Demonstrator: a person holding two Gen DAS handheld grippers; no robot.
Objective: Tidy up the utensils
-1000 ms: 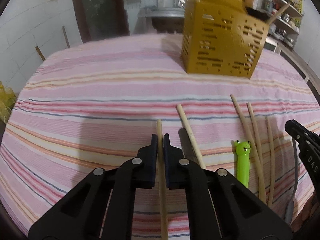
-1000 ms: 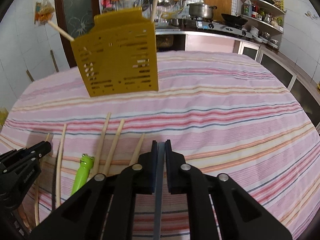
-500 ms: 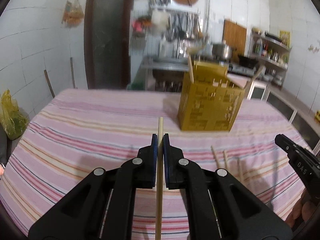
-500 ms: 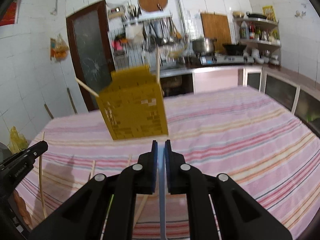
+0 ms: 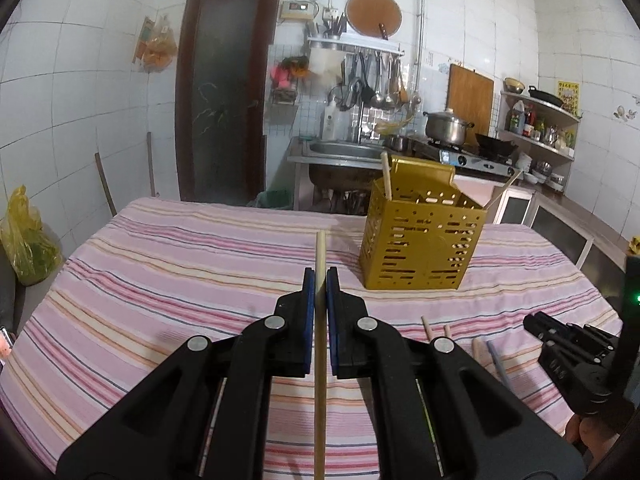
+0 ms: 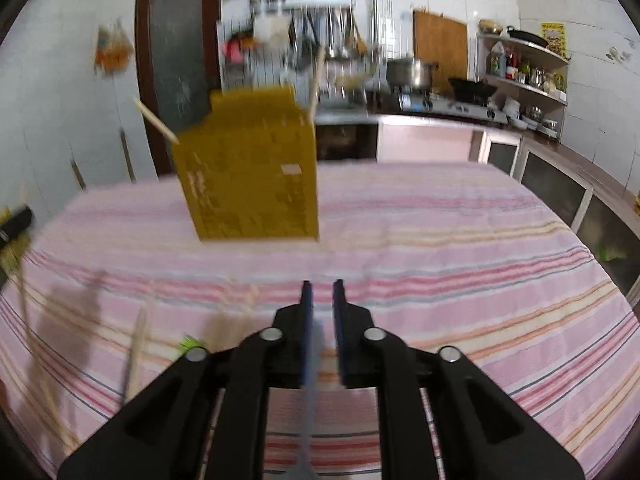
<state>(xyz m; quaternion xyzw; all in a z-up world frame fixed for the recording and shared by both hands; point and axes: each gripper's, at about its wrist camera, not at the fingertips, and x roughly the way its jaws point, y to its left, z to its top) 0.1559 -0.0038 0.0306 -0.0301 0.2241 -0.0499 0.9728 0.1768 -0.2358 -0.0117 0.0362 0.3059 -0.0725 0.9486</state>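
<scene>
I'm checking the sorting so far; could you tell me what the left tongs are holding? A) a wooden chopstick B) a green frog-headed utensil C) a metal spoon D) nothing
A: in the left wrist view the left tongs are shut on a pale wooden chopstick that runs up between the pads and sticks out past them toward the yellow holder.

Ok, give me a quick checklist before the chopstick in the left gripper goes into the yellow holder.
1. Left gripper shut on the wooden chopstick: ok.
2. Yellow utensil holder upright on the striped tablecloth: ok.
3. Room in the holder: cannot tell; two sticks already inside.
4. Right gripper grip on the thin blue utensil: not ok, jaws are opening.
5. Path to the holder clear: ok.
</scene>
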